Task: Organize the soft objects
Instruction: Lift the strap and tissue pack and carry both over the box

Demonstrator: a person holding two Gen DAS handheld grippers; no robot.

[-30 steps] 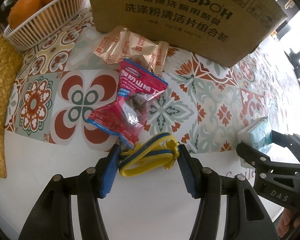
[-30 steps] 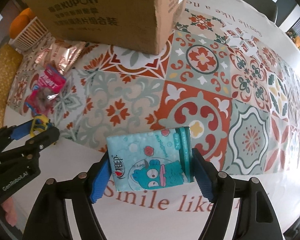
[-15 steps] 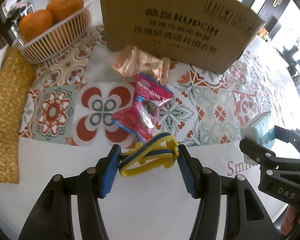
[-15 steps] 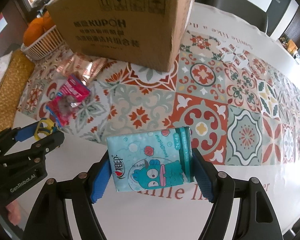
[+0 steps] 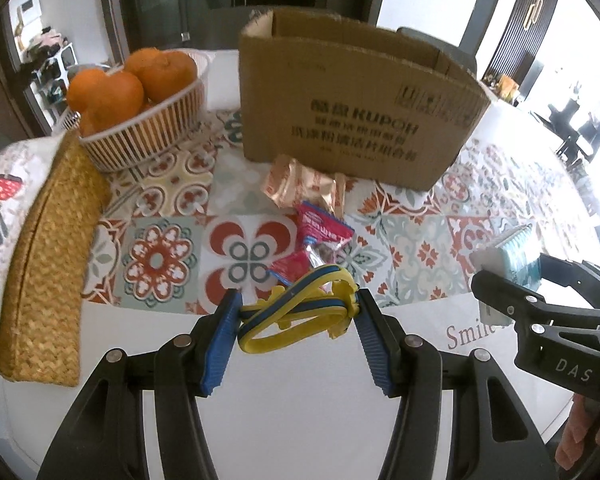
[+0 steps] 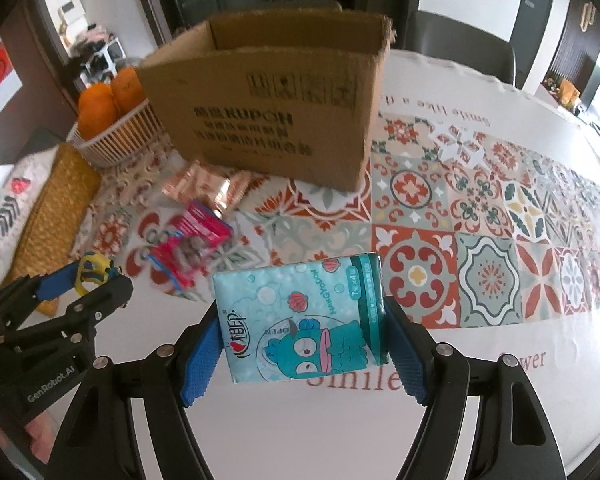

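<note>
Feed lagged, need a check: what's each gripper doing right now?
Left gripper: closed on the yellow-blue band.
Right gripper: closed on the tissue pack.

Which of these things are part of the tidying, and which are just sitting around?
In the job: tissue pack in the right gripper; yellow-blue band in the left gripper; cardboard box; red snack bag; gold packet.

Lying about: basket of oranges; woven mat.

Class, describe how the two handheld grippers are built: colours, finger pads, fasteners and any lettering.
Both the left gripper and the right gripper are black plastic linkages with silver rivets and blue ribbed finger pads. Seen from the other camera, the left reads "GenRobot.AI", the right "DAS". No cables or sleeves show.
</note>
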